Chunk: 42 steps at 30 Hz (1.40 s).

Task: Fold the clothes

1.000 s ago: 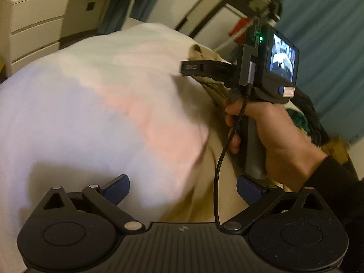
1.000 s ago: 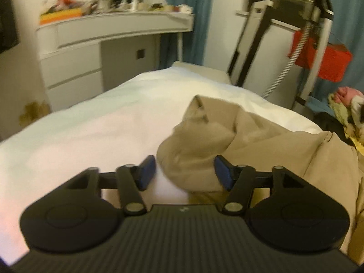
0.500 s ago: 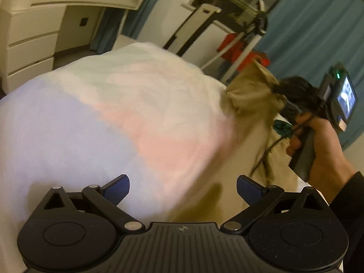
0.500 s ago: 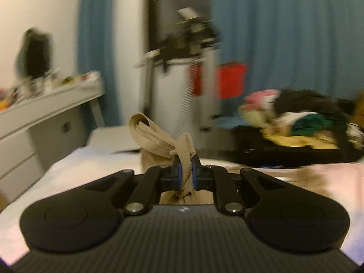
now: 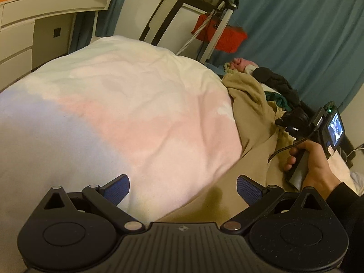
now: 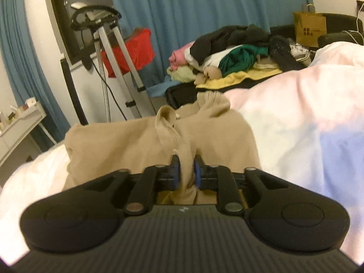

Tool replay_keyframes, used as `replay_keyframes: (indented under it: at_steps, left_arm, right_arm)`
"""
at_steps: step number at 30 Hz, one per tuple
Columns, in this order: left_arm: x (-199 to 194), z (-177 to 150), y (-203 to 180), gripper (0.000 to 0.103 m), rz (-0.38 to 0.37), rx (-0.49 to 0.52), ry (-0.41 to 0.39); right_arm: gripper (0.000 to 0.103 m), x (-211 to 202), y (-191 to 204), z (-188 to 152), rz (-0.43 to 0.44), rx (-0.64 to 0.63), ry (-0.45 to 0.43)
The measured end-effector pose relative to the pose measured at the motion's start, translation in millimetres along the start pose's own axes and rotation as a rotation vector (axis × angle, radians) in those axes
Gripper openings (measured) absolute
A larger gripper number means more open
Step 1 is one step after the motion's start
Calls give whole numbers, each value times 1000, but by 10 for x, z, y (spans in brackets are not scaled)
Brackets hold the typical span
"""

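Note:
A beige garment [image 5: 250, 118] lies crumpled along the right side of a white, pink and pale blue bedcover [image 5: 136, 104]. A hand [image 5: 316, 159] holds my right gripper [image 5: 281, 121] at the garment's right edge. In the right wrist view a bunched fold of the beige garment [image 6: 136, 145] fills the gap of my right gripper [image 6: 186, 170]. Its jaws are opening, with both blue pads still against the cloth. My left gripper [image 5: 183, 187] is open over the bedcover's near edge, with only bedcover and a strip of beige cloth under it.
A pile of mixed clothes [image 6: 238, 50] lies past the bed by the blue curtain. A garment steamer stand [image 6: 109, 45] and a red cloth [image 6: 134, 50] stand behind the bed. A white dresser [image 5: 34, 22] is at the left, a paper bag [image 6: 309, 28] at the far right.
My right gripper shut on the garment's edge and swung right across the bed, dragging the cloth off the middle. My left gripper stayed open and shifted a little.

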<state>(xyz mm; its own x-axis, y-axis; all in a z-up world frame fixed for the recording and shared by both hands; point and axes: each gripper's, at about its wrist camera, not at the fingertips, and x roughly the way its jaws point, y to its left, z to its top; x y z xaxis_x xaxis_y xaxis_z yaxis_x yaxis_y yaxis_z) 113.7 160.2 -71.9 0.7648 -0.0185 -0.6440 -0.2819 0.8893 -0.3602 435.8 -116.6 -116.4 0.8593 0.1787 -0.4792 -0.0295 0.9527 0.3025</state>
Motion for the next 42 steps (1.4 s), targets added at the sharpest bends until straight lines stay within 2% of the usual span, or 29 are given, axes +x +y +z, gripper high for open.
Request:
replay_keyframes:
  at_steps: [1, 2, 3, 4, 8, 12, 15, 20, 24, 26, 29, 33, 37, 38, 42]
  left_arm:
    - [48, 17, 4, 101, 4, 5, 2]
    - [76, 32, 4, 101, 7, 14, 1]
    - [86, 45, 0, 101, 8, 26, -1]
    - [97, 58, -4, 101, 10, 38, -3]
    - [11, 56, -66, 101, 13, 90, -19]
    - [-131, 27, -119, 101, 50, 162, -29]
    - [-338, 23, -149, 101, 30, 165, -56]
    - [-695, -32, -240, 102, 24, 197, -106]
    - [-857, -132, -323, 102, 4, 235, -79]
    - [-879, -160, -365, 102, -1, 251, -49]
    - [-822, -86, -362, 102, -36, 251, 41]
    - [-759, 75, -280, 101, -78, 234, 152]
    - [-653, 334, 103, 101, -191, 175, 272]
    - [-608, 375, 220, 98, -213, 157, 300]
    - [-360, 393, 729, 91, -228, 70, 390]
  right_arm:
    - [46, 12, 19, 5, 8, -8, 13]
    - [54, -67, 33, 22, 30, -4, 15]
    - [68, -145, 46, 39, 52, 0, 16]
    - [73, -224, 60, 55, 74, 4, 18]
    - [72, -758, 132, 111, 145, -53, 4]
    - [72, -1605, 156, 80, 161, -113, -28]
    - [72, -2334, 203, -67, 149, -166, -27]
    - [72, -3404, 76, -444, 182, -135, -56]
    - [72, -3880, -169, -787, 199, -109, -90]
    - [72, -3964, -352, -997, 205, -98, -113]
    - [73, -3847, -594, -1214, 178, -20, -14]
    - [74, -3771, -714, -1242, 188, 25, 28]
    - [74, -3730, -757, -1235, 220, 84, 33]
    - [74, -3706, -765, -1243, 225, 97, 40]
    - [74, -3644, -796, -1302, 237, 125, 69]
